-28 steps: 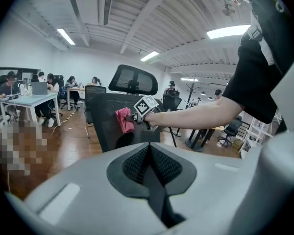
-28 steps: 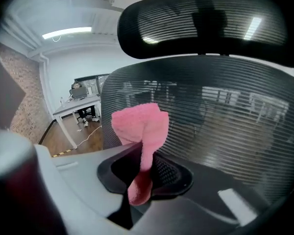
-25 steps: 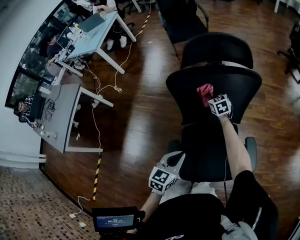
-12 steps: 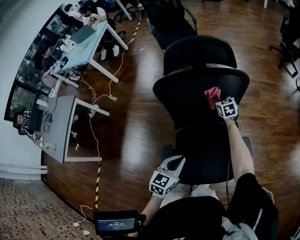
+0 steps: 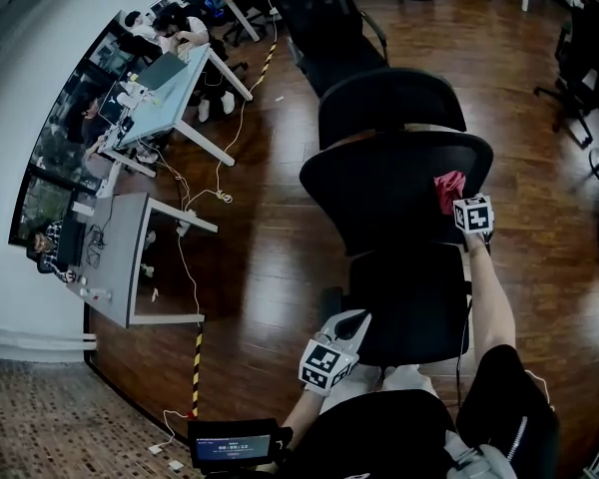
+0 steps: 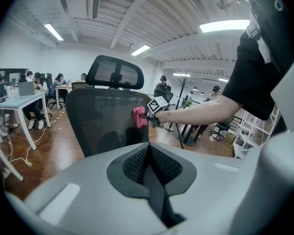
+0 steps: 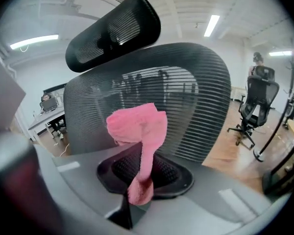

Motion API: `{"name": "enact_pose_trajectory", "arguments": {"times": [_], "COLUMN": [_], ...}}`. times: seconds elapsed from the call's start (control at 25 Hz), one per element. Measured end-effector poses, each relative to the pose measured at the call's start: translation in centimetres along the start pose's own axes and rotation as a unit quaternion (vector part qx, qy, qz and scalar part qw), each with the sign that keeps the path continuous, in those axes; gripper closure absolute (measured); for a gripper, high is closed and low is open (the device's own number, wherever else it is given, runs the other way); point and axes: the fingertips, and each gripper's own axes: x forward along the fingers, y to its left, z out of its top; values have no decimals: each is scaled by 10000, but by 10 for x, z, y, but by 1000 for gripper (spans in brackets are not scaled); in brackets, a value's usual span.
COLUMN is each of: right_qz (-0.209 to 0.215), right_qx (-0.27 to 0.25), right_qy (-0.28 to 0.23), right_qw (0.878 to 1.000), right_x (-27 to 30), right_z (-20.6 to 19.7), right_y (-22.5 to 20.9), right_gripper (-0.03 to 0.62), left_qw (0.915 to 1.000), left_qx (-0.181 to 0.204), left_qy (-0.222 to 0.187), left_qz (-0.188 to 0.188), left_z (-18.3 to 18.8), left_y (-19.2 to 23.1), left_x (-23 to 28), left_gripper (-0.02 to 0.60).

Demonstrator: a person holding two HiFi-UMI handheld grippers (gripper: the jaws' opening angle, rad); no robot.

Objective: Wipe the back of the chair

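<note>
A black mesh office chair stands in front of me, its backrest (image 5: 389, 183) below a headrest (image 5: 391, 96). My right gripper (image 5: 461, 204) is shut on a pink cloth (image 5: 448, 189) pressed to the backrest's right part. In the right gripper view the cloth (image 7: 137, 131) bunches against the mesh backrest (image 7: 186, 102) and hangs down between the jaws. My left gripper (image 5: 341, 327) stays low near my body, shut with nothing in it. The left gripper view shows the backrest (image 6: 108, 124), the cloth (image 6: 139, 116) and my right gripper (image 6: 152, 112) from the side.
Desks (image 5: 130, 238) with cables trailing on the wooden floor stand at the left, with people seated at the far desk (image 5: 175, 63). Another black chair (image 5: 329, 23) stands beyond the headrest. More chairs (image 5: 579, 58) are at the right.
My right gripper has slid the pink cloth rightwards across the backrest, from its middle to its right part. The left gripper has stayed in place.
</note>
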Motion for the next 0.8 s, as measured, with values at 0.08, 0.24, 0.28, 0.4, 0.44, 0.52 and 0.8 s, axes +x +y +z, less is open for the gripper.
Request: {"name": "enact_pose_trajectory", "arguments": {"times": [0.08, 0.24, 0.28, 0.4, 0.44, 0.52, 0.8], "right_qz": [-182, -556, -677, -1230, -1415, -1686, -1638], "right_qx": [116, 337, 395, 639, 718, 841, 745], "right_qy": [-26, -31, -46, -21, 12, 96, 383], "right_qw": [9998, 9979, 9969, 9903, 9873, 9820, 9829], "right_x": [-6, -9, -10, -19, -23, -27, -14], "right_z": [-4, -13, -13, -17, -21, -32, -47], "right_y": [-11, -29, -34, -52, -59, -68, -43], "right_gripper": [543, 543, 543, 545, 545, 546, 549], "left_qw": [10000, 10000, 10000, 9999, 9999, 9999, 9998], "left_qx": [7, -16, -11, -17, -30, -65, -150], "left_qy": [19, 14, -5, -63, -66, -39, 75], "left_qz": [-8, 17, 45, 113, 121, 115, 49], "left_z": [-1, -5, -4, -1, -1, -4, -13], "left_y": [-2, 3, 6, 11, 11, 11, 15], "left_x": [-3, -8, -10, -16, -18, -21, -32], "left_gripper": [588, 588, 588, 588, 588, 588, 588]}}
